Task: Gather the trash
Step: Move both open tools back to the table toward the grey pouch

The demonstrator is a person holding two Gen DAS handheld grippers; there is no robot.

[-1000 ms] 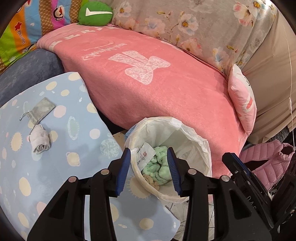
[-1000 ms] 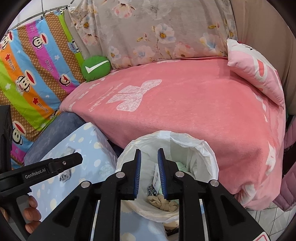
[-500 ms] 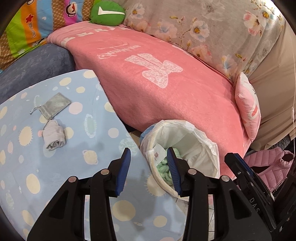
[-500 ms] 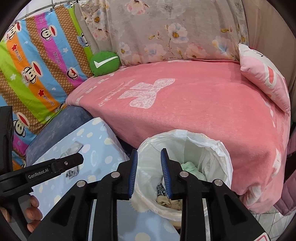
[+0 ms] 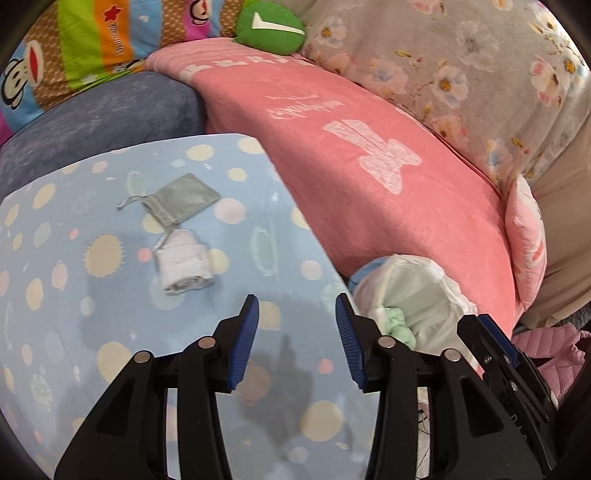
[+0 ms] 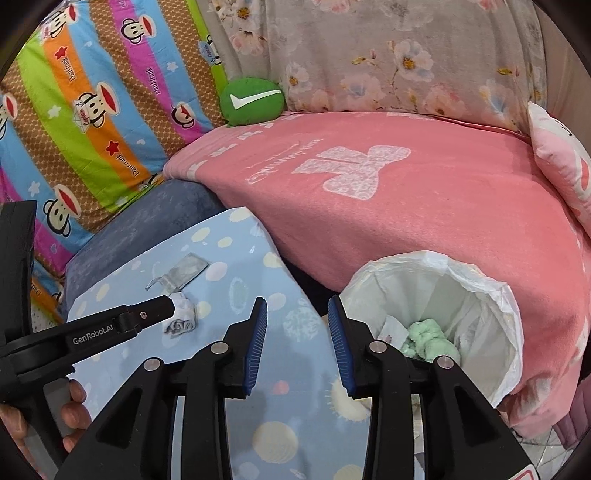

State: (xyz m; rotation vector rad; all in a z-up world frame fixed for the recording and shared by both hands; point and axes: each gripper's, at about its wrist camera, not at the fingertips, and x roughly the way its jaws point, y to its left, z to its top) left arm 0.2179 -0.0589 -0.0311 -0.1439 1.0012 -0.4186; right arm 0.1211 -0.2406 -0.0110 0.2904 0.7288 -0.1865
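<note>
A crumpled white tissue wad (image 5: 183, 264) lies on the blue dotted tablecloth (image 5: 66, 325), with a small grey drawstring pouch (image 5: 181, 199) just behind it. My left gripper (image 5: 297, 314) hovers over the cloth to the right of the wad, its jaws opening with nothing between them. A trash bin lined with a white bag (image 6: 476, 295) stands off the table's right edge, holding green foam pieces (image 6: 424, 338) and paper. My right gripper (image 6: 297, 317) hangs over the table edge left of the bin, jaws opening and empty. The wad (image 6: 183, 317) and pouch (image 6: 186, 269) show left of it.
A pink blanket (image 5: 369, 155) covers the sofa behind the table and bin, with a green cushion (image 5: 271, 27), a pink pillow (image 5: 526, 236) and a monkey-print striped cover (image 6: 74, 110). A pink jacket (image 5: 550, 350) lies low right. A hand (image 6: 70, 406) holds the left gripper's handle.
Both grippers have swung left, away from the bin mouth and over the tablecloth. The right jaws have widened; the left have widened slightly. The tissue wad and pouch now sit nearer the frame centre.
</note>
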